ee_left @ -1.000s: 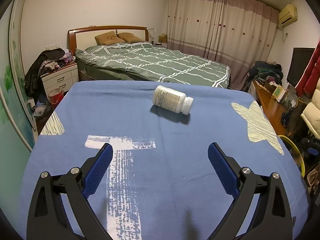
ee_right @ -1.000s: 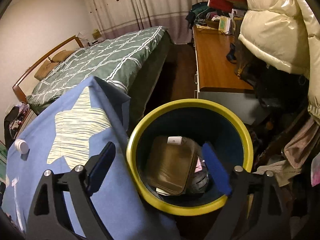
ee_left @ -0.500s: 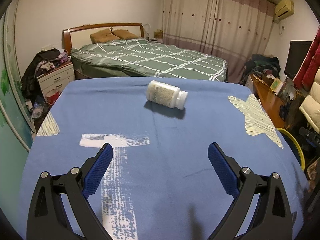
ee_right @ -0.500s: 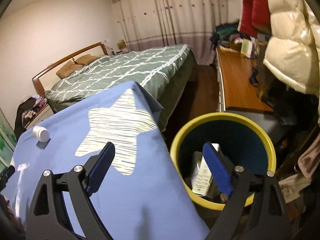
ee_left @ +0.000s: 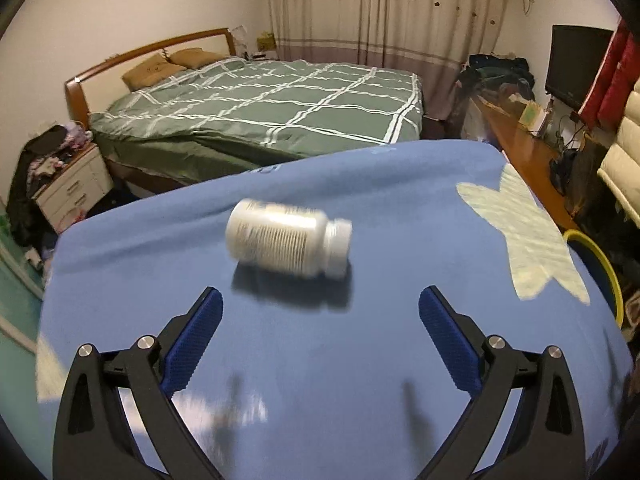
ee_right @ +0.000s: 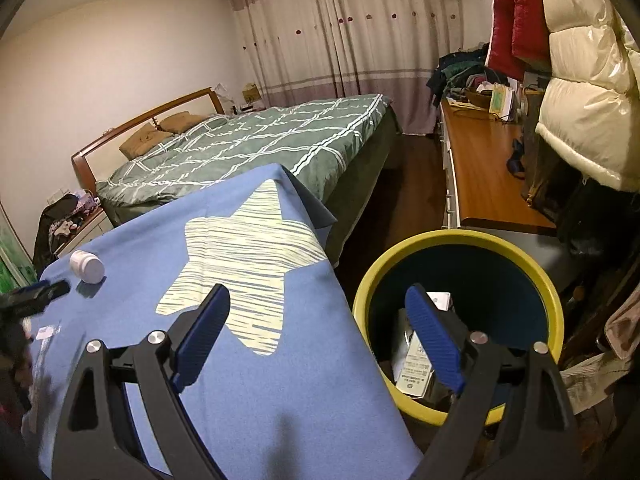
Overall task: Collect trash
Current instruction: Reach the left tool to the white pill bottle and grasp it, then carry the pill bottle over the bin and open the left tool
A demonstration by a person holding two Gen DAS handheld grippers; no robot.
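One white plastic bottle [ee_left: 288,242] lies on its side on the blue cloth [ee_left: 320,360], in the middle of the left wrist view, a little above the fingertips. Its long axis runs almost left to right across that frame, tipping slightly downward to the right; the ribbed white cap points to the right edge, the flat base to the left. The round body carries a printed label, blurred and unreadable. In the right wrist view the same bottle [ee_right: 87,266] sits small at the left edge, cap toward the camera.

Spread wide, the left gripper [ee_left: 320,300] holds nothing; its blue ridged pads [ee_left: 196,340] flank the bottle from below without touching it. The right gripper [ee_right: 318,300] is also spread and empty, one black finger over the cloth, the other over the bin.

The cloth is matte, with a pale streaked star print [ee_right: 248,268] near its right corner. The round bin [ee_right: 460,404] has a glossy yellow rim and dark inner wall, and a white printed carton [ee_right: 414,372] stands inside it.
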